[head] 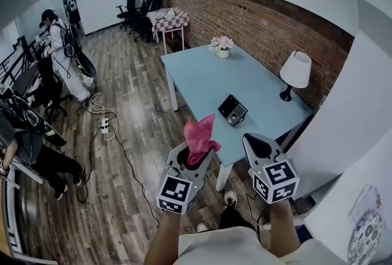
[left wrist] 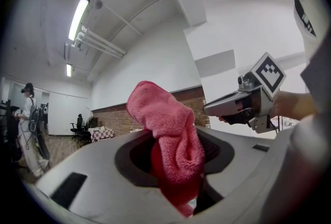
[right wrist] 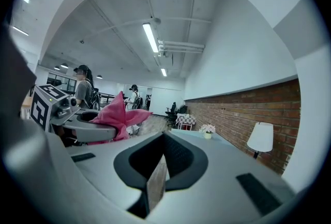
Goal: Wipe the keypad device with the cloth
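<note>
The black keypad device (head: 233, 110) lies near the front of the light blue table (head: 202, 77). My left gripper (head: 195, 155) is shut on a pink cloth (head: 200, 139), held up in the air in front of the table; the cloth bunches between the jaws and sticks up above them (left wrist: 170, 135). My right gripper (head: 258, 145) hovers beside it to the right, jaws together with nothing between them. The right gripper view shows the cloth (right wrist: 117, 114) at its left. The keypad is hidden in both gripper views.
A white lamp (head: 295, 71) stands at the table's right end and a flower pot (head: 222, 45) at its far end. A brick wall (head: 269, 25) runs behind the table. People (head: 64, 52) stand at the left, and cables (head: 107, 129) lie on the wood floor.
</note>
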`<act>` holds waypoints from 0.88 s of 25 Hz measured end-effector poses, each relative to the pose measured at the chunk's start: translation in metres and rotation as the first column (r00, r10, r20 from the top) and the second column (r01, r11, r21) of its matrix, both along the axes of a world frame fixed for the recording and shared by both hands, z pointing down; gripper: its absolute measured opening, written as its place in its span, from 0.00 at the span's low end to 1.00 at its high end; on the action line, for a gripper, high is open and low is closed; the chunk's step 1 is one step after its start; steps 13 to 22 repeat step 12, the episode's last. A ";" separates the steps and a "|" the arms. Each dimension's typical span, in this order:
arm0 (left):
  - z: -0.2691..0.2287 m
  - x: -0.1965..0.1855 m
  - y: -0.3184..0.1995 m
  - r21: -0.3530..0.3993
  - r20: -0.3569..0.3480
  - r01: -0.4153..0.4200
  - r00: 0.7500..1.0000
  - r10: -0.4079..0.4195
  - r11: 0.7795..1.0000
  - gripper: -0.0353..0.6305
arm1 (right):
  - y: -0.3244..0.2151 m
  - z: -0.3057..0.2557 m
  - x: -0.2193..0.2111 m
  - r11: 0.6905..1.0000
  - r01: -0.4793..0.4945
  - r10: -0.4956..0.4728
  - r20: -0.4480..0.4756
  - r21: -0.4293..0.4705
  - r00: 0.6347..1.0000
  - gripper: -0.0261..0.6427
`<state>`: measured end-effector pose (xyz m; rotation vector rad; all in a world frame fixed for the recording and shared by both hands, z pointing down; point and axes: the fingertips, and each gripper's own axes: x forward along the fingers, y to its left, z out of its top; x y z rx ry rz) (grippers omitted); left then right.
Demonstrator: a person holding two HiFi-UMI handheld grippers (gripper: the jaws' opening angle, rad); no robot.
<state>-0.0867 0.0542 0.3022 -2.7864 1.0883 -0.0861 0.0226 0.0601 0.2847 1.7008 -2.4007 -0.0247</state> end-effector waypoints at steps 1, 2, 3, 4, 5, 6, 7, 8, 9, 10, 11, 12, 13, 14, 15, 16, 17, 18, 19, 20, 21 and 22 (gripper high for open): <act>0.000 0.000 0.000 0.001 0.001 0.000 1.000 0.000 1.000 0.37 | 0.000 0.001 0.000 1.000 -0.001 0.001 -0.001 -0.001 1.000 0.07; 0.001 0.001 0.001 0.004 0.000 0.001 1.000 -0.001 1.000 0.37 | 0.001 0.002 0.001 1.000 -0.001 0.001 -0.002 -0.002 1.000 0.07; 0.001 0.001 0.001 0.007 -0.002 0.001 1.000 -0.001 1.000 0.37 | 0.001 0.003 0.001 1.000 -0.002 0.002 -0.003 -0.002 1.000 0.07; 0.000 0.002 0.002 0.010 -0.003 0.000 1.000 0.001 1.000 0.37 | 0.001 0.003 0.002 1.000 -0.003 0.003 -0.003 0.000 1.000 0.07; -0.001 0.004 0.002 0.012 -0.001 -0.005 1.000 0.005 1.000 0.37 | 0.001 0.003 0.002 1.000 -0.003 0.003 -0.002 0.003 1.000 0.07; -0.002 0.006 0.002 0.014 0.002 -0.012 1.000 0.012 1.000 0.37 | 0.000 0.002 0.003 1.000 -0.002 0.002 -0.001 0.006 1.000 0.07; -0.003 0.009 0.002 0.016 0.006 -0.019 1.000 0.019 1.000 0.37 | -0.001 0.002 0.004 1.000 0.000 0.000 0.000 0.009 1.000 0.07; -0.004 0.011 0.001 0.017 0.010 -0.024 1.000 0.024 1.000 0.37 | -0.002 0.002 0.005 1.000 0.001 -0.001 0.002 0.010 1.000 0.07; -0.003 0.014 0.000 0.017 0.012 -0.027 1.000 0.027 0.999 0.37 | -0.004 0.003 0.006 1.000 0.002 -0.002 0.002 0.010 1.000 0.07; -0.001 0.016 -0.001 0.014 0.012 -0.029 1.000 0.029 0.999 0.37 | -0.005 0.004 0.007 1.000 0.003 -0.003 0.001 0.011 1.000 0.07; 0.000 0.017 -0.003 0.011 0.013 -0.030 0.999 0.030 0.999 0.37 | -0.007 0.005 0.008 1.000 0.004 -0.004 0.001 0.010 1.000 0.07; 0.002 0.019 -0.004 0.008 0.013 -0.031 0.999 0.030 1.000 0.37 | -0.008 0.007 0.009 1.000 0.005 -0.005 0.000 0.010 1.000 0.07; 0.002 0.019 -0.004 0.008 0.013 -0.031 0.999 0.030 1.000 0.37 | -0.008 0.007 0.009 1.000 0.005 -0.005 0.000 0.010 1.000 0.07; 0.002 0.019 -0.004 0.008 0.013 -0.031 0.999 0.030 1.000 0.37 | -0.008 0.007 0.009 1.000 0.005 -0.005 0.000 0.010 1.000 0.07; 0.002 0.019 -0.004 0.008 0.013 -0.031 0.999 0.030 1.000 0.37 | -0.008 0.007 0.009 1.000 0.005 -0.005 0.000 0.010 1.000 0.07; 0.002 0.019 -0.004 0.008 0.013 -0.031 0.999 0.030 1.000 0.37 | -0.008 0.007 0.009 1.000 0.005 -0.005 0.000 0.010 1.000 0.07; 0.002 0.019 -0.004 0.008 0.013 -0.031 0.999 0.030 1.000 0.37 | -0.008 0.007 0.009 1.000 0.005 -0.005 0.000 0.010 1.000 0.07; 0.002 0.019 -0.004 0.008 0.013 -0.031 0.999 0.030 1.000 0.37 | -0.008 0.007 0.009 1.000 0.005 -0.005 0.000 0.010 1.000 0.07; 0.002 0.019 -0.004 0.008 0.013 -0.031 0.999 0.030 1.000 0.37 | -0.008 0.007 0.009 1.000 0.005 -0.005 0.000 0.010 1.000 0.07; 0.002 0.019 -0.004 0.008 0.013 -0.031 0.999 0.030 1.000 0.37 | -0.008 0.007 0.009 1.000 0.005 -0.005 0.000 0.010 1.000 0.07; 0.002 0.019 -0.004 0.008 0.013 -0.031 0.999 0.030 1.000 0.37 | -0.008 0.007 0.009 1.000 0.005 -0.005 0.000 0.010 1.000 0.07; 0.002 0.019 -0.004 0.008 0.013 -0.031 0.999 0.030 1.000 0.37 | -0.008 0.007 0.009 1.000 0.005 -0.005 0.000 0.010 1.000 0.07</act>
